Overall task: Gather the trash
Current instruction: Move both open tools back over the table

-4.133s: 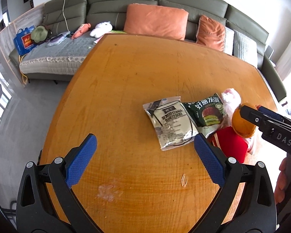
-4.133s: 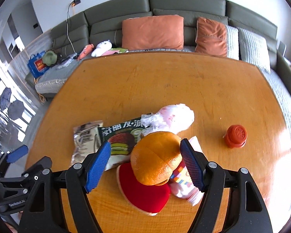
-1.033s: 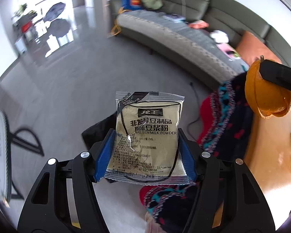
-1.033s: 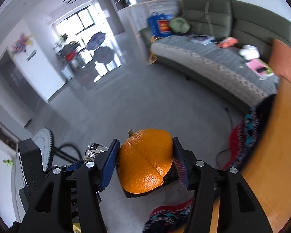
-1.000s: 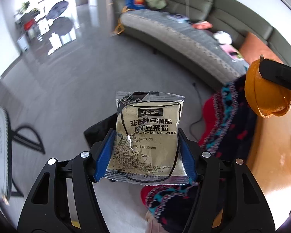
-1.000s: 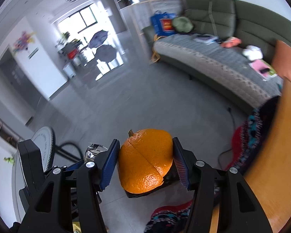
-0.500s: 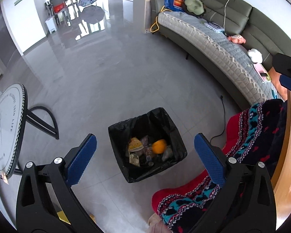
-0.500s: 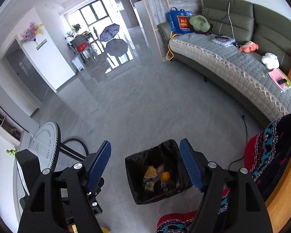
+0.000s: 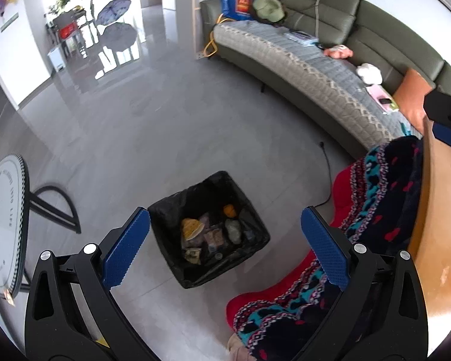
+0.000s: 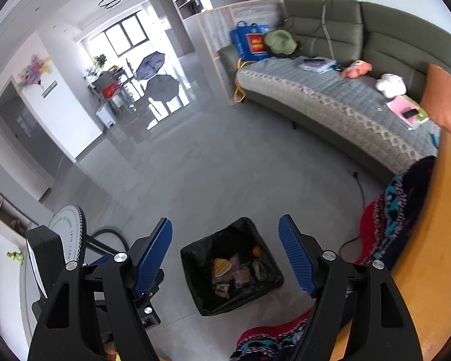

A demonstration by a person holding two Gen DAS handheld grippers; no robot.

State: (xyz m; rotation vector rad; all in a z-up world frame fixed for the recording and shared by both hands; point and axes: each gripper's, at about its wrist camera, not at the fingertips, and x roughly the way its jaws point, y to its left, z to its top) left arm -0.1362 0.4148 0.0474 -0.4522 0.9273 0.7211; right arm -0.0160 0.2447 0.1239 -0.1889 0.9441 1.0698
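Both claws hang spread and empty over the square black-lined trash bin on the grey tiled floor: left claw, right claw (jaws just opened). Orange peel and wrappers lie inside. Open floor stretches far and left; the wooden table edge runs right.

Black gripper frames, blue ribbed pads, silver screws, red-patterned knitwear

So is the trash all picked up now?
Some is: the black-lined trash bin on the grey floor already holds an orange peel and wrappers. The left gripper and right gripper hang open and empty above it. Whether trash remains on the table isn't visible.
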